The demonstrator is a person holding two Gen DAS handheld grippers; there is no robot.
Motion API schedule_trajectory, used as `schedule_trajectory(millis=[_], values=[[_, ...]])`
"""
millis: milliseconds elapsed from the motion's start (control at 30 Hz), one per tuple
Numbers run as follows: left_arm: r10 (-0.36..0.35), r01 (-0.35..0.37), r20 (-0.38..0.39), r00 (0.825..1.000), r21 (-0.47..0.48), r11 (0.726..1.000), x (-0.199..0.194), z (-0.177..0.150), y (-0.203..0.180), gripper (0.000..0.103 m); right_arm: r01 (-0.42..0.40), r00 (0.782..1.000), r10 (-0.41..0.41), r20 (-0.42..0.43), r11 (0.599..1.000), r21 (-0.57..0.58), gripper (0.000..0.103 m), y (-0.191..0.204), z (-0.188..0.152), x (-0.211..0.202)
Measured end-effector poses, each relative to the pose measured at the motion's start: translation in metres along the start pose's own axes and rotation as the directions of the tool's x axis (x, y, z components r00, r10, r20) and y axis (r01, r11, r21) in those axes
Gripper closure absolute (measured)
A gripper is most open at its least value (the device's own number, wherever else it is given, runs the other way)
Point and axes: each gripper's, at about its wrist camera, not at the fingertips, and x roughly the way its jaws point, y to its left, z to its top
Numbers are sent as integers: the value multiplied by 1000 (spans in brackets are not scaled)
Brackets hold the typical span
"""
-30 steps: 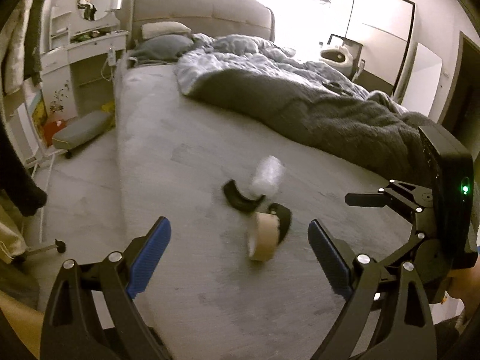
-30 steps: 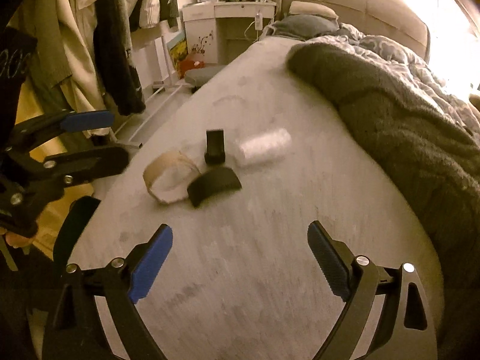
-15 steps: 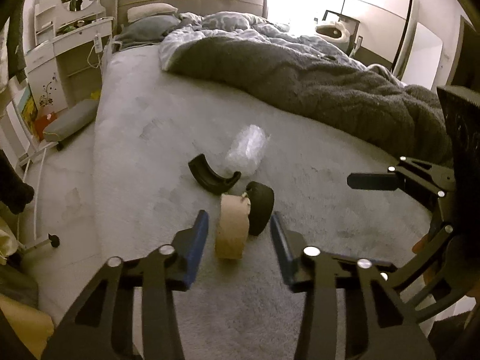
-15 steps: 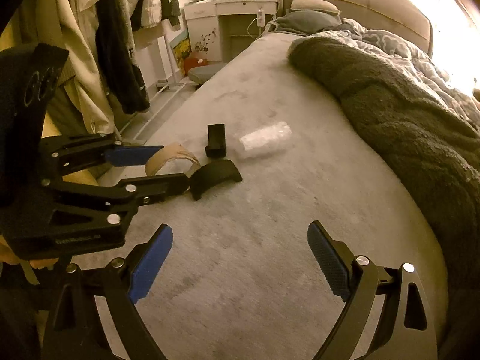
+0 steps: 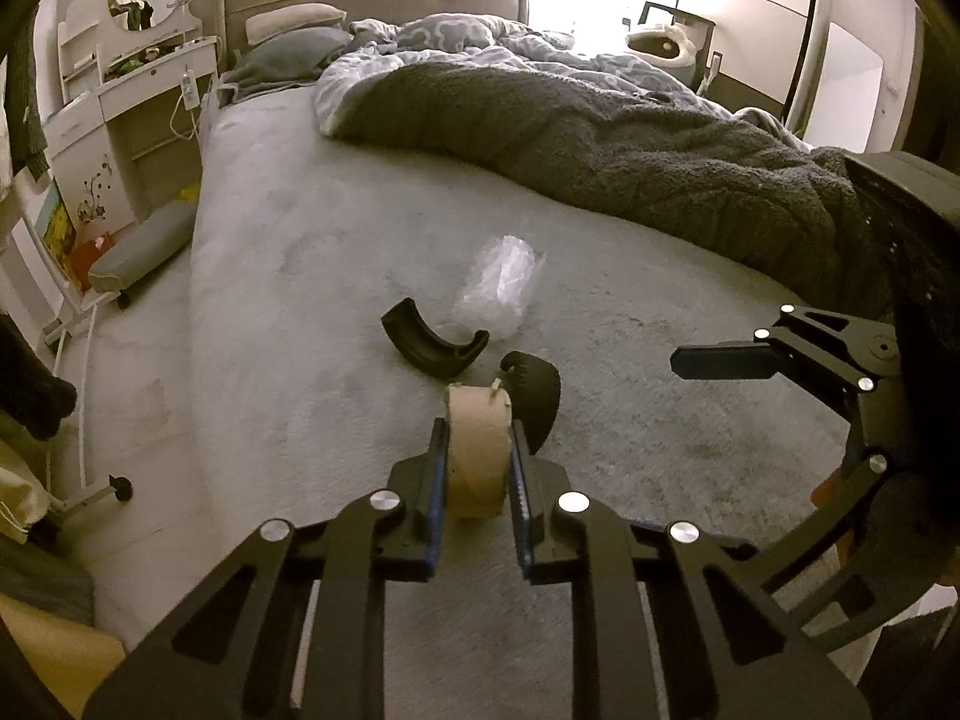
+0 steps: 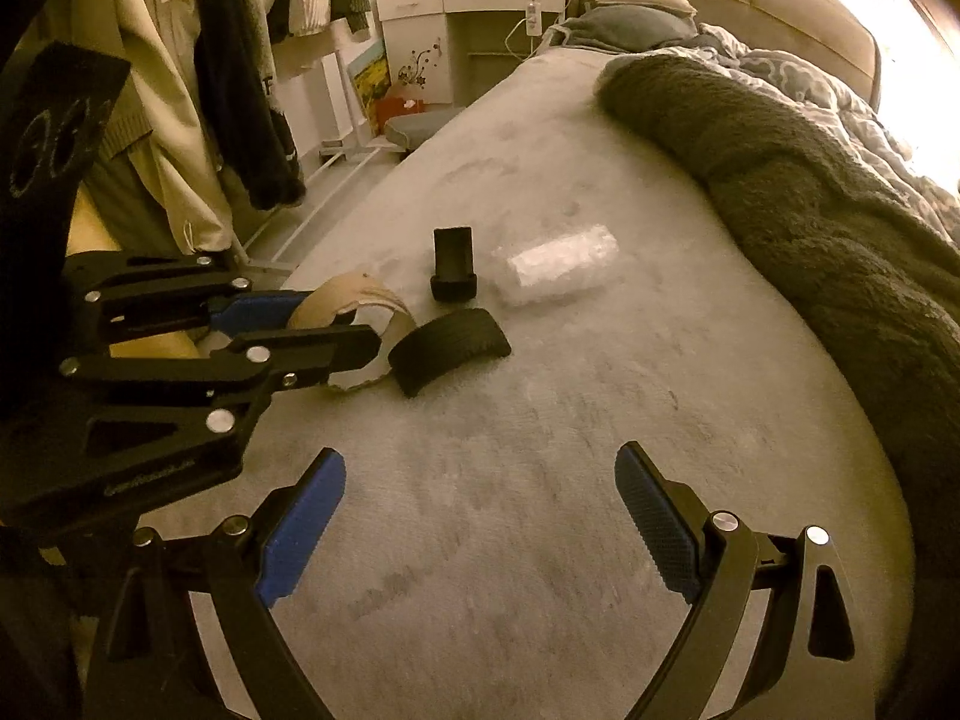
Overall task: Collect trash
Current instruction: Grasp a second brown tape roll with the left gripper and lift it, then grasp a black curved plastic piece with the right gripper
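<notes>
A beige cardboard tape roll point(image 5: 478, 468) stands on edge on the grey bed point(image 5: 300, 276). My left gripper point(image 5: 477, 429) is shut on it, a pad pressed to each flat side. From the right wrist view, the left gripper point(image 6: 342, 324) clamps the same roll point(image 6: 336, 294) at the left. Beside the roll lie two black curved pieces point(image 5: 432, 351) point(image 5: 537, 396) and a clear plastic wrapper point(image 5: 498, 288). My right gripper point(image 6: 480, 516) hangs open over bare bed, short of these things and holding nothing. One of its fingers point(image 5: 720, 360) shows to the right in the left wrist view.
A dark fleece blanket point(image 6: 810, 228) and rumpled duvet point(image 5: 480, 42) cover the bed's right side. Clothes point(image 6: 198, 90) hang at the left past the bed's edge. A white dresser point(image 6: 474, 30) stands by the headboard, with a low grey stool point(image 5: 144, 246) on the floor.
My left gripper moved forward and down to the cardboard roll, and its jaws went from wide open to shut on it. The right gripper stayed open and hardly moved.
</notes>
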Motion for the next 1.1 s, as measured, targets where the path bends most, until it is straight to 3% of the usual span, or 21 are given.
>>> schedule_trajectory(millis=[200,500,767,1100], values=[[4,-4,5,1000,-4,1000,-5,-2,5,83,1,1000,-1,23,1000,-10,11,3,9,4],[31,-31,23,999,-18,999,-18,-3,23,83,14,1000,-15,-6,998,-69,12,17,14,18],[37,-35,39,999,-45,998,-32,-4,43,83,57,998,-58,-39,998,-24,25,9,20,31],[45,-42,48,998,-67,997,-43,-8,61,83,45,997,-43,-59,999,29,43,3,17,35]])
